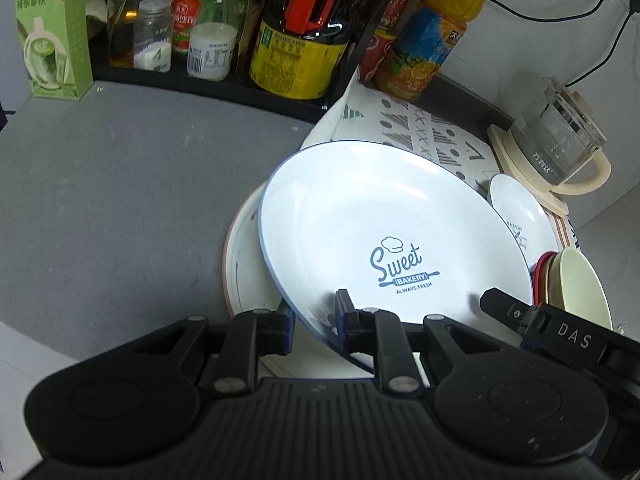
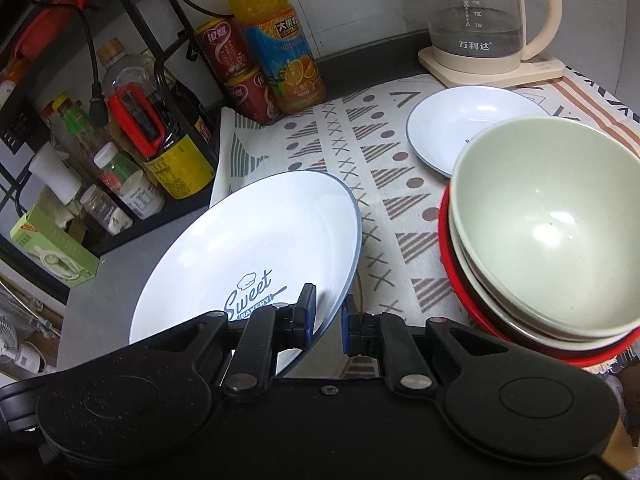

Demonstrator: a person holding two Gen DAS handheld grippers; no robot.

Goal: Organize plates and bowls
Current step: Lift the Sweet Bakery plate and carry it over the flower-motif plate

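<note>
A large white plate with a thin blue rim and a "Sweet Bakery" print is held tilted above the grey counter, carried by both grippers at once. The left gripper is clenched on the plate's near rim, one blue-padded finger over the face and the other beneath it. The right gripper is likewise clamped on the rim at the plate's other side, its fingers pinching the edge from above and below; in the left wrist view its black body marked "DAS" shows at the plate's right edge. Directly under the tilted plate lies another plate, cream-white with a brownish rim, partly hidden. To the right, on a patterned cloth of triangles, crosses and dots, sits a stack of bowls: a pale green bowl on top, nested in white and red ones. Behind the stack, touching or just beside it, rests a smaller white plate with the same blue rim. Farther back stands a glass kettle on a cream base. Along the rear are an orange juice bottle, red cans, sauce bottles on a black rack, and a green carton.
</note>
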